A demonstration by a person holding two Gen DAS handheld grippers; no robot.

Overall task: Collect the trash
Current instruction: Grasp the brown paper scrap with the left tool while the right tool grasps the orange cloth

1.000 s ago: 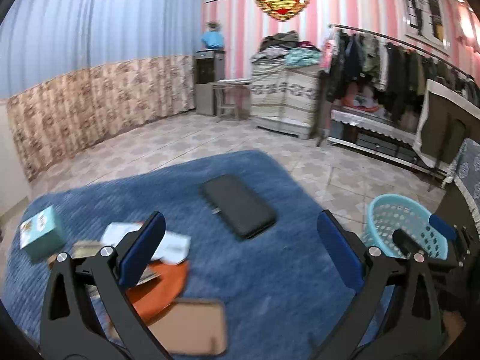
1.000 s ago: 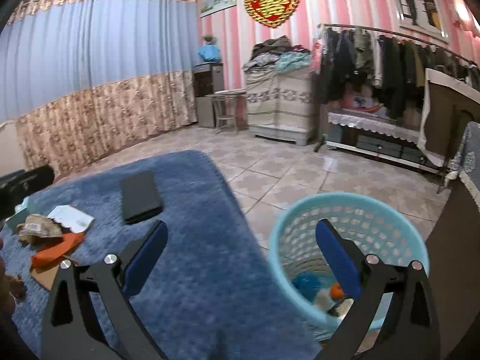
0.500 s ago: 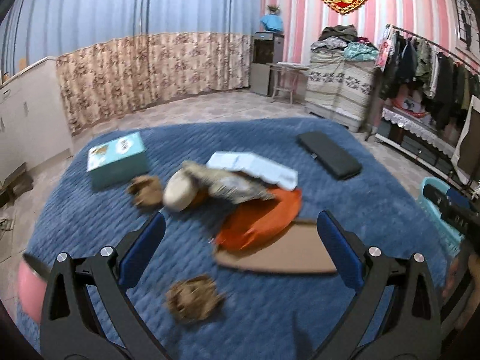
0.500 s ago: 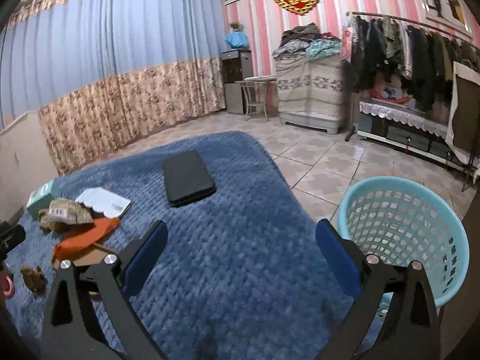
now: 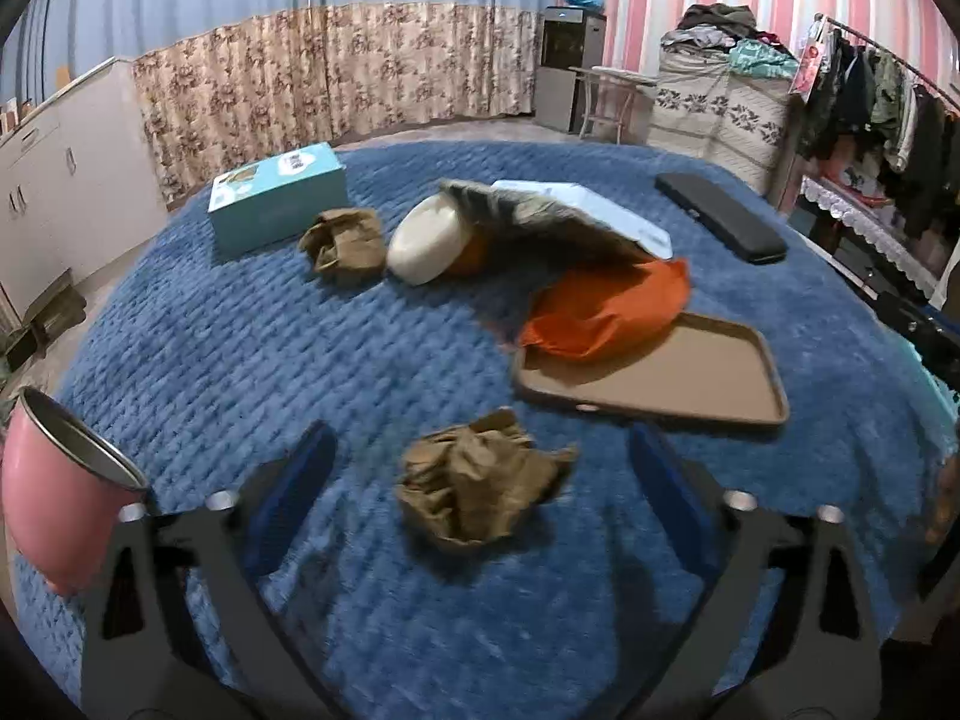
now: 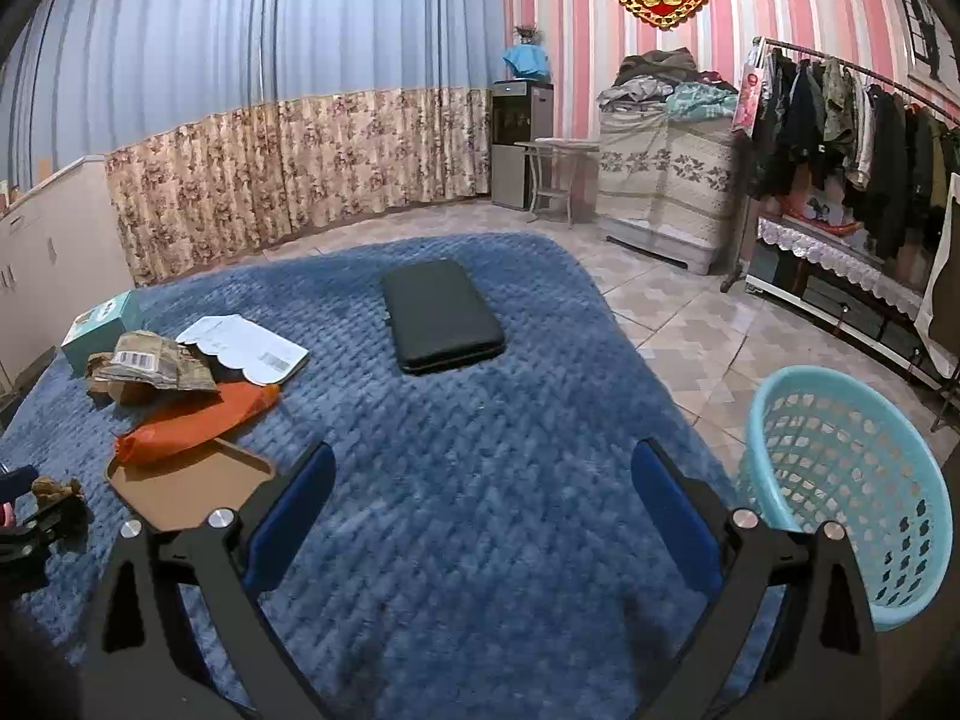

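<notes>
Between left gripper (image 5: 480,462) jaws just closing, untouched, crumpled brown paper (image 5: 477,492)

Pink-striped wall (image 6: 576,90), blue curtains (image 6: 270,30) — tiled floor (image 6: 678,312), perhaps

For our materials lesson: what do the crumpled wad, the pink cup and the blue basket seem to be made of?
Wad: brown paper, matte, sharp creases. Pink cup: probably metal, glossy pink coating outside, bare silvery rim and inside. Basket: likely moulded plastic, smooth light blue, walls pierced by regular holes.
</notes>
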